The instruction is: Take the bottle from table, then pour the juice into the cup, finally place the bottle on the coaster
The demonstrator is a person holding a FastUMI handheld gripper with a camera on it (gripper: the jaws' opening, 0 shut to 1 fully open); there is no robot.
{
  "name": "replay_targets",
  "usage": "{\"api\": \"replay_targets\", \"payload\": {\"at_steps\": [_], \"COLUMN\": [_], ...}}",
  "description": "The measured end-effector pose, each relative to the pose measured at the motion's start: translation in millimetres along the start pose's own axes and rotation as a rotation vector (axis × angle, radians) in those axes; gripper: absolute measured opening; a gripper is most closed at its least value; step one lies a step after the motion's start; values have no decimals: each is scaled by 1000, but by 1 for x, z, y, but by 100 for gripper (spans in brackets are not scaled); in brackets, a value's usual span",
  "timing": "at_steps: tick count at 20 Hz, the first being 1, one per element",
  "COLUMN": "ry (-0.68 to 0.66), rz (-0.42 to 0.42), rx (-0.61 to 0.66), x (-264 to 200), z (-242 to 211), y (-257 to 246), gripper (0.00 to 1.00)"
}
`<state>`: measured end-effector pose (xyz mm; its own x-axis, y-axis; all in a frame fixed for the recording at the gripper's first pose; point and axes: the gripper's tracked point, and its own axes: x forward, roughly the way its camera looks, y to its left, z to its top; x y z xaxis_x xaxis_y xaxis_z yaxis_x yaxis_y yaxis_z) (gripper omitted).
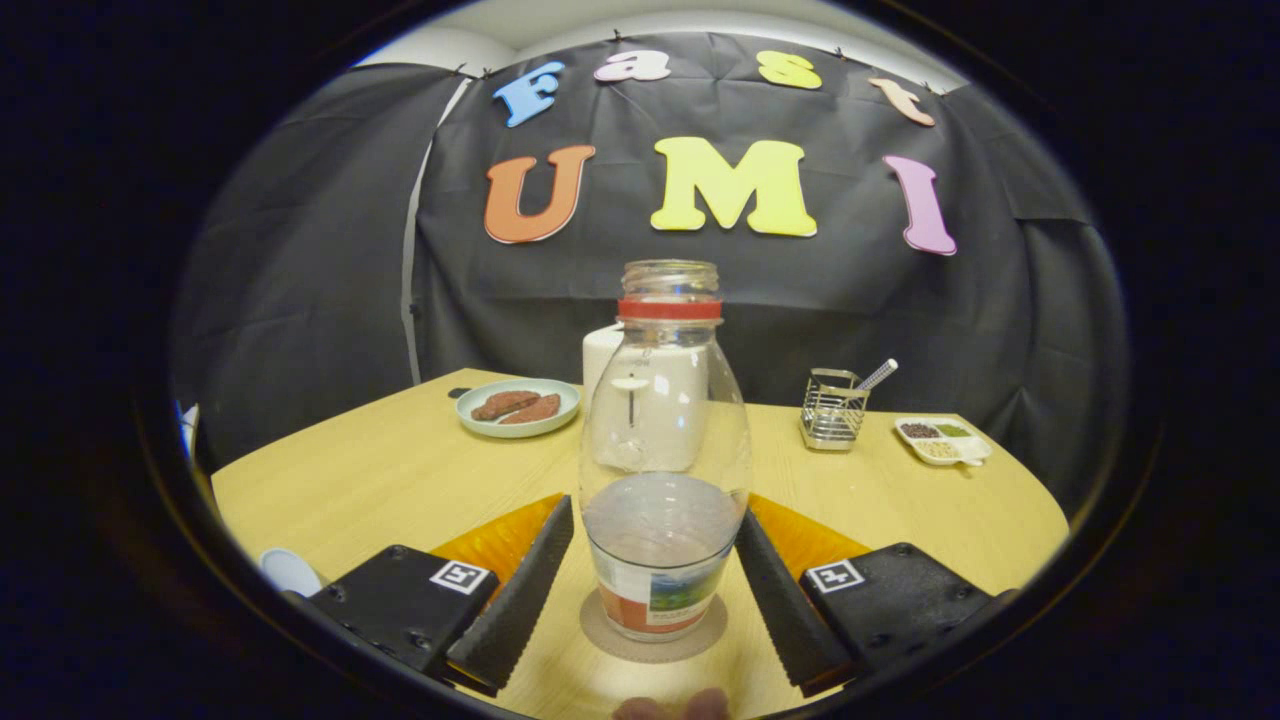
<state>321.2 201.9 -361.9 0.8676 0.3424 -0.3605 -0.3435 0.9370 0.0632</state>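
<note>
Hand-held gripper (655, 575) flanks the upright bottle (665, 450), fingers seemingly touching its sides though pressure is unclear, as it stands on the counter (400, 470) atop the round coaster (654, 640), so releasing comes next.

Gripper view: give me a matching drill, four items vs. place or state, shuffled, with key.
Items:
1. bottle
2. coaster
3. plate
4. wire holder

Places or states:
A. far side of the table, right of the bottle, a utensil sticking out
B. flat on the table, under the bottle
C. upright between the fingers of the gripper, uncapped
D. far side of the table, left of the bottle, brown food on it

Pairs: 1-C, 2-B, 3-D, 4-A
</note>
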Motion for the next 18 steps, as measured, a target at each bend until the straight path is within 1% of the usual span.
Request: {"api": "replay_targets", "payload": {"at_steps": [2,5,8,10,13,17,18], "ry": [-12,-38,-89,-129,-199,-283,-298], "rz": [-9,1,-5,-13,-46,-83,-109], "rx": [11,51,49,31,-10,-42,-38], "x": [-6,-21,-42,-65,-108,-190,-211], "z": [8,28,63,92,139,196,205], "y": [0,3,5,9,13,14,9], "gripper": [100,100,100,100,100,100,100]}}
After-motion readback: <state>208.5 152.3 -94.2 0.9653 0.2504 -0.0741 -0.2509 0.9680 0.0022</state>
